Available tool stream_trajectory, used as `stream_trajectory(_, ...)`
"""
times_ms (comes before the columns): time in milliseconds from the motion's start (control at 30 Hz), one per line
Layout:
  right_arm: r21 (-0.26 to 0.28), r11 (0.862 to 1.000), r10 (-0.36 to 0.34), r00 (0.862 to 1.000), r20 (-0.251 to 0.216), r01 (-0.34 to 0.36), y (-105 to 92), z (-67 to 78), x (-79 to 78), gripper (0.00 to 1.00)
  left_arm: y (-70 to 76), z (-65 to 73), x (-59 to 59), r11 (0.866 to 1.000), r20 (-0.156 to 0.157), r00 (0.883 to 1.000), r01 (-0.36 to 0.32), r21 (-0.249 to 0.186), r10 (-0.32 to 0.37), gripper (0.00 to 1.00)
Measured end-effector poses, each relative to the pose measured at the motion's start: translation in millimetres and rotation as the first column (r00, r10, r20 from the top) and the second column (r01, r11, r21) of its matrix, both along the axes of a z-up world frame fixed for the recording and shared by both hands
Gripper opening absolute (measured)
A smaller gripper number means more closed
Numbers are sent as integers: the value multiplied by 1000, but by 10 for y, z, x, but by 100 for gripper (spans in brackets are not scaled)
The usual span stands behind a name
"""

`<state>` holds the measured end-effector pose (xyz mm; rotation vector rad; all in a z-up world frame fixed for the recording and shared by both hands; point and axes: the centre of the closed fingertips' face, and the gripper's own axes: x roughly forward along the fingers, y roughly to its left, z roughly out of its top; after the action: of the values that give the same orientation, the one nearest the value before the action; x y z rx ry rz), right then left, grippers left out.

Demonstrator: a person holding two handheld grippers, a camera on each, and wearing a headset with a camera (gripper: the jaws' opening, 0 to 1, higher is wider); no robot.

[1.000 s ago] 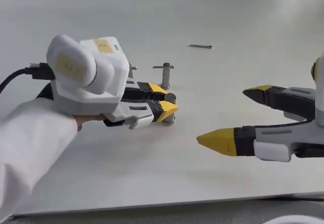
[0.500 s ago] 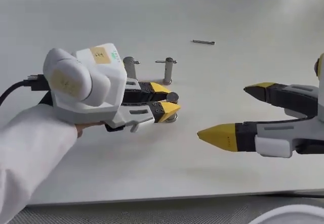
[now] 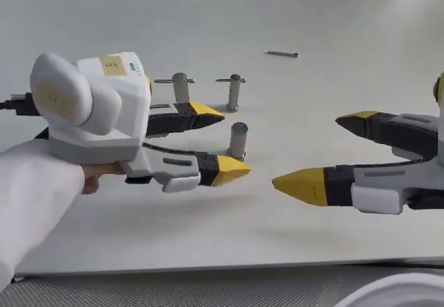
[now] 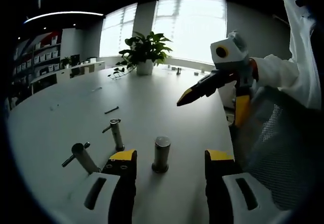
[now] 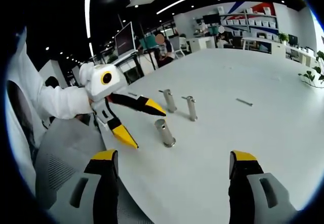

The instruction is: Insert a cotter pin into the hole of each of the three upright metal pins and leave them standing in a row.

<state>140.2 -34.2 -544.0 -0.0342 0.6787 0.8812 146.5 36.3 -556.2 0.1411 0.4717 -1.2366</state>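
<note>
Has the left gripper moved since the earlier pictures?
Yes. The left gripper has opened off the front metal pin and drawn back leftward in the head view; the pin now stands free between its jaws.

Probably an open office: monitor [image 5: 125,39], shelves [image 4: 44,57], potted plant [image 4: 144,56].

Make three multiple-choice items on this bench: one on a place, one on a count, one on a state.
1. The loose cotter pin lies: A) in a pin's hole; B) on the table beyond the upright pins; C) on the floor.
2. Upright pins carrying a cotter pin: A) none; B) two; C) three.
3. The left tool is: A) open; B) shut on a pin; C) shut empty.
Key: 1 B, it lies past them; 2 B, both rear pins have one, the front pin none; 3 A, its jaws stand apart.
</note>
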Motion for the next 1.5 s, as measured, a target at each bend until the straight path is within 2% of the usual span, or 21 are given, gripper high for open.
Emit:
stream_trajectory(100, 0, 1000, 3, 1000, -2, -3, 5, 2, 0, 89, 57, 21, -95, 999, -54, 999, 8, -33, -10, 67)
stream_trajectory(267, -3, 1000, 6, 1000, -3, -6, 14, 5, -1, 89, 153, 55, -177, 998, -87, 996, -12, -54, 7, 99)
stream_trajectory(367, -8, 1000, 11, 1000, -7, -11, 18, -4, -6, 89, 224, 45, -231, 999, -108, 994, -18, -36, 14, 99)
stream_trajectory(500, -8, 1000, 12, 1000, -8, -12, 18, -8, -1, 89, 288, 88, -242, 998, -105, 994, -47, -51, 41, 99)
stream_trajectory(667, -14, 1000, 19, 1000, -7, -19, 11, -9, -4, 89, 373, 118, -223, 996, -85, 993, -83, -37, 80, 99)
stream_trajectory(933, -29, 999, 27, 1000, -2, -27, -25, 19, 15, 89, 515, 157, -187, 989, -83, 987, -141, -36, 138, 99)
stream_trajectory(1167, -41, 998, 42, 999, 19, -41, -31, 123, 84, 89, 593, 181, -186, 987, -81, 985, -156, -37, 153, 99)
stream_trajectory(1333, -42, 997, 60, 997, 42, -59, -19, 254, 172, 88, 632, 189, -184, 985, -81, 983, -170, -36, 167, 99)
stream_trajectory(1433, -19, 995, 95, 993, 64, -94, 36, 372, 256, 88, 735, 155, -160, 983, -73, 981, -182, -22, 180, 99)
stream_trajectory(1500, -51, 990, 135, 987, 88, -131, 32, 438, 348, 86, 722, 179, -181, 982, -76, 980, -188, -27, 185, 99)
